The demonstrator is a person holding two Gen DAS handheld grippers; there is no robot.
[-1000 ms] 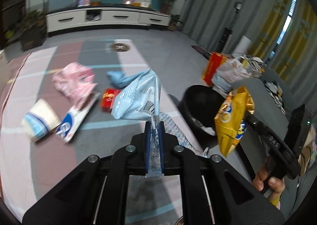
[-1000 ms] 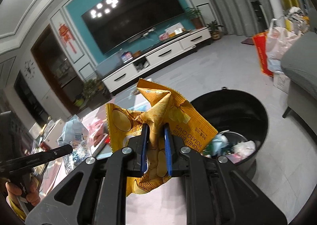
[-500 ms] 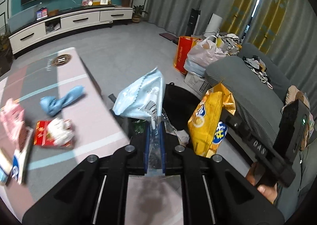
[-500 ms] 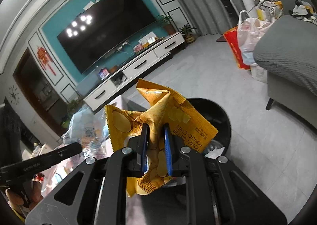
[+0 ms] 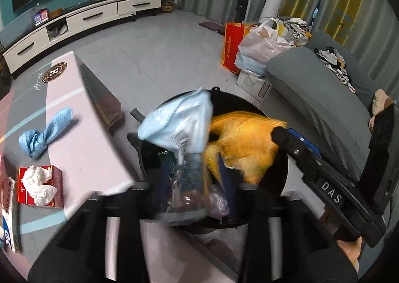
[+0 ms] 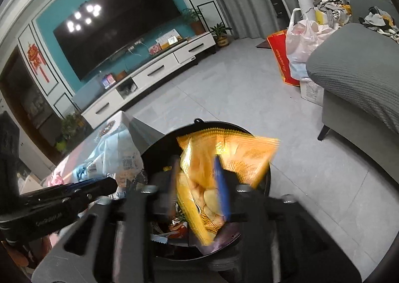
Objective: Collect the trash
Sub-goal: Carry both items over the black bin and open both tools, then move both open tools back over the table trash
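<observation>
Both grippers hang over the black trash bin (image 5: 271, 188), which also shows in the right wrist view (image 6: 249, 131). My left gripper (image 5: 194, 178) has its fingers spread apart, and the light blue plastic bag (image 5: 179, 123) sits blurred between them above the bin. My right gripper (image 6: 199, 188) also has its fingers spread, and the yellow chip bag (image 6: 224, 155) is blurred between them over the bin. The chip bag also shows in the left wrist view (image 5: 247, 141). Trash lies inside the bin.
On the pink table (image 5: 74, 118) lie a blue crumpled cloth (image 5: 45, 131), a red box with white tissue (image 5: 40, 183) and a toothpaste box (image 5: 10, 210). A grey sofa (image 5: 319, 98) stands right of the bin, with bags (image 5: 251, 46) on the floor behind.
Both grippers swung from the table to above the bin and opened. The blue bag and the chip bag, firmly pinched before, now sit loose and blurred between spread fingers.
</observation>
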